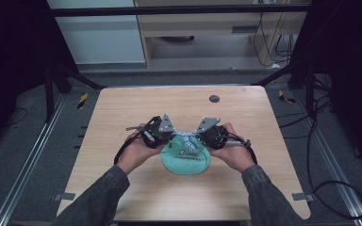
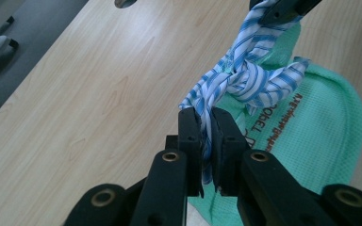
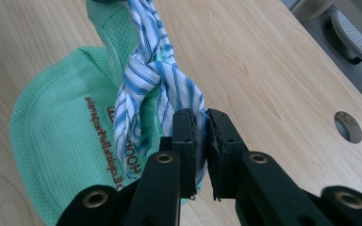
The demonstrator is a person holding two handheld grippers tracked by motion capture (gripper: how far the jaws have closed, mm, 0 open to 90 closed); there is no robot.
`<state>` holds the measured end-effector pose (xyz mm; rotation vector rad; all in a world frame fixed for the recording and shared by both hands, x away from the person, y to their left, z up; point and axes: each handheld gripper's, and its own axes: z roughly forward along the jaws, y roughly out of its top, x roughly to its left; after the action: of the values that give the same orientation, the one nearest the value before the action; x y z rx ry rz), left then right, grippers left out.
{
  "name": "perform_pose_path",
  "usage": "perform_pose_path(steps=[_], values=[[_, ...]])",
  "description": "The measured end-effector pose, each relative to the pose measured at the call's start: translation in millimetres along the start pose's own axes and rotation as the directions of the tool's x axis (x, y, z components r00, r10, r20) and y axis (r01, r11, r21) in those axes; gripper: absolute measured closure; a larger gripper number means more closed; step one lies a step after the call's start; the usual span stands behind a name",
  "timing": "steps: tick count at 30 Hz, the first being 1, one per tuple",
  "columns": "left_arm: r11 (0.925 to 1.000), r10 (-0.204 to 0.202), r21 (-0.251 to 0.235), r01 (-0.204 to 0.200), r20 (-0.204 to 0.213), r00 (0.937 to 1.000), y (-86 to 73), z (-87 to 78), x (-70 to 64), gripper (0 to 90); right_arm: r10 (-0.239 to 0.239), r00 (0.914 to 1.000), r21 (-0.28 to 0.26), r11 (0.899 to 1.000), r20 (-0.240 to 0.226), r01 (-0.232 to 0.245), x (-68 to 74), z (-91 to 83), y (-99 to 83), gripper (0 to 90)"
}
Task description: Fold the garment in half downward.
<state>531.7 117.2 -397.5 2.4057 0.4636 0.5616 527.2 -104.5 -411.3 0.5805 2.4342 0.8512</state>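
Striped cord knotted over green pouch; each hand-held gripper, left and right, clamped on one end.

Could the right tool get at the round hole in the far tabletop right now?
Probably not yet: the right tool is shut on the striped cloth knotted over the green pouch. The hole itself lies unobstructed.

Dim, dark-edged high view with a softly lit table; gripper views bright, slightly soft.
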Motion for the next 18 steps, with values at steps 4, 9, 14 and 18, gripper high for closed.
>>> perform_pose_path(steps=[4,9,14,18], values=[[1.0,-0.002,0.005,0.002,0.008,1.0,-4.6,0.3,-4.3,83.8,-0.005,1.0,-0.003,1.0,-0.007,0.005,4.2,0.0,-2.0,82.0],[0.9999,-0.013,0.002,0.013,0.019,0.9997,-14.1,0.9,-10.9,83.6,-0.015,0.9997,0.005,1.0,-0.02,0.015,12.4,2.1,-6.8,81.5],[0.9998,-0.019,0.004,0.019,0.031,0.9993,-20.2,2.2,-15.5,83.5,-0.02,0.9994,0.008,1.0,-0.03,0.02,16.4,3.9,-9.9,81.3],[0.9998,-0.02,0.006,0.02,0.037,0.9991,-23.6,4.1,-18.7,83.5,-0.022,0.999,0.014,1.0,-0.039,0.022,18.6,5.2,-12.3,81.2]])
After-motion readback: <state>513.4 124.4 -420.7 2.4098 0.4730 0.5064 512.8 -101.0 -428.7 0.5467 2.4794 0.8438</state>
